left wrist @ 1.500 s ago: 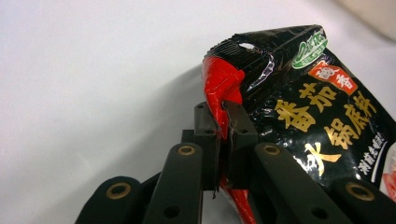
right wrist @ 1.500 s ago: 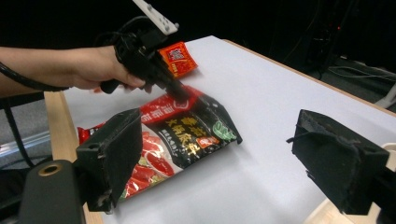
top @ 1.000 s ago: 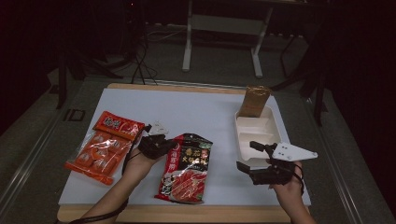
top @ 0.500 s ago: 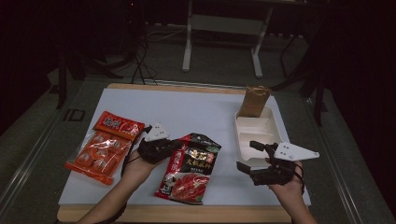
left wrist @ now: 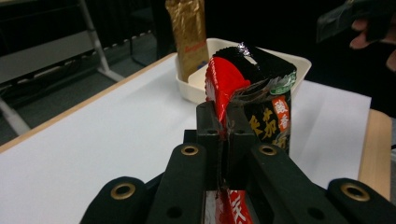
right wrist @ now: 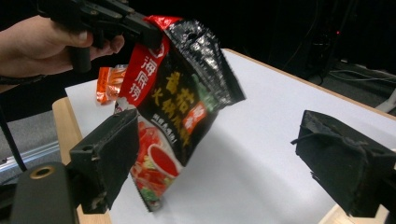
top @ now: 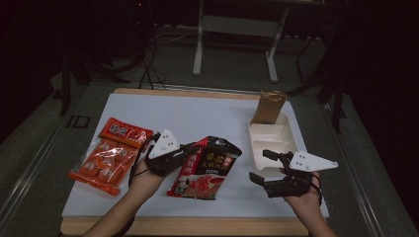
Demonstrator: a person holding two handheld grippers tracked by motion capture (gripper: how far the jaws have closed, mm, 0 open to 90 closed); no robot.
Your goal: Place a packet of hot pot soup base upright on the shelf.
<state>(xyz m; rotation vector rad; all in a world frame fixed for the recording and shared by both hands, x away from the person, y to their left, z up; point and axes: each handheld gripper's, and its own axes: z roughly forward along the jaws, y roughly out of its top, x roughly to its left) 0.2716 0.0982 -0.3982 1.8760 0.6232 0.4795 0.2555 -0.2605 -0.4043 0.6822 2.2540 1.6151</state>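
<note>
My left gripper [top: 190,150] is shut on the top left edge of a black and red sauce packet [top: 205,165], which hangs tilted above the white table mat. In the left gripper view the jaws [left wrist: 223,123] pinch the packet's [left wrist: 261,93] crumpled edge. My right gripper [top: 262,168] stands open at the right, just in front of a white compartment tray [top: 269,131], with nothing between its fingers. In the right gripper view its jaws [right wrist: 229,158] frame the dangling packet [right wrist: 182,102], and the left gripper [right wrist: 140,28] holds it from above.
An orange snack packet [top: 111,153] lies flat at the left of the mat. A gold pouch [top: 269,106] stands upright at the tray's far end. The wooden table edge [top: 197,226] runs along the front. Dark stands and cables lie beyond the table.
The left gripper has risen and moved slightly right with the sauce packet, lifting its top off the mat. The right gripper has kept still.
</note>
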